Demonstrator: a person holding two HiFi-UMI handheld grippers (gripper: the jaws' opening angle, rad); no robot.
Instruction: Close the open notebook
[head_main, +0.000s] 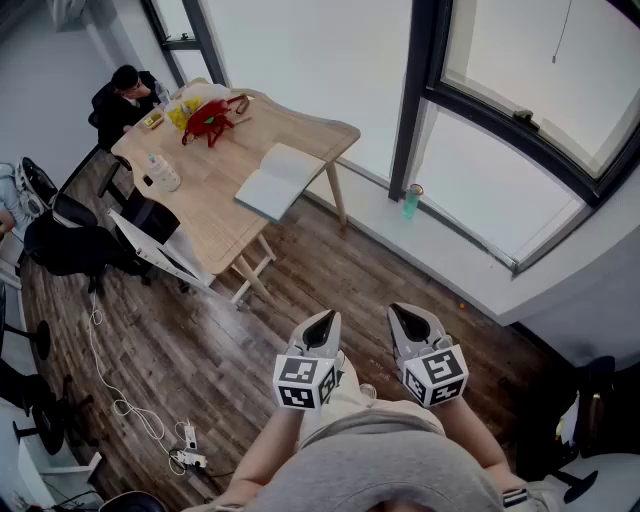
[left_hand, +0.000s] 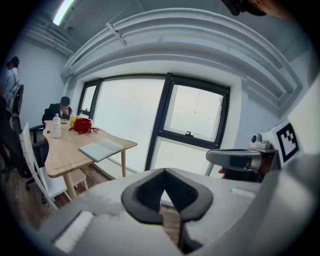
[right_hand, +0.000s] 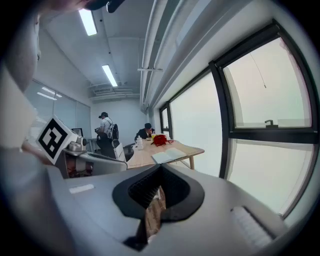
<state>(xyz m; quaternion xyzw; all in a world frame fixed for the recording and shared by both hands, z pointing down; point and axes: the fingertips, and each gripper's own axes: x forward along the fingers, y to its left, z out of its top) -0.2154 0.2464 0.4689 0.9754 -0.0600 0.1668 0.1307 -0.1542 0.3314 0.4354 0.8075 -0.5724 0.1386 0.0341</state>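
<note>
Nearest the wearer, low in the head view, the left gripper (head_main: 325, 318) and the right gripper (head_main: 405, 312) hang side by side over the dark wooden plank floor (head_main: 200, 330), each carrying its cube of square markers. Seen along its own jaws, the left gripper (left_hand: 164, 171) has its dark-padded jaws brought together at the tips, with nothing between them. The right gripper (right_hand: 161, 166) likewise has its tips meeting and carries nothing.

Left of them on the floor, a thin white cable (head_main: 105, 385) trails to a white power strip (head_main: 190, 460). Farther off and to the left stands a light wooden table with rounded corners (head_main: 205, 215), with a white chair (head_main: 160, 255) just beside its near edge.

The open notebook with pale pages (head_main: 277, 180) lies flat at the table's right edge, near the corner on the window side, well apart from both grippers. Left of it on the tabletop stands a white bottle (head_main: 163, 172). Farther along lies a red bag (head_main: 208, 118), with something yellow (head_main: 180, 112) just beside it. At the far end a person in dark clothes (head_main: 125, 95) sits bent over the table.

To the right, a small teal bottle (head_main: 412, 201) stands upright on the pale window ledge (head_main: 470, 270), below the large dark-framed window (head_main: 415, 90).
</note>
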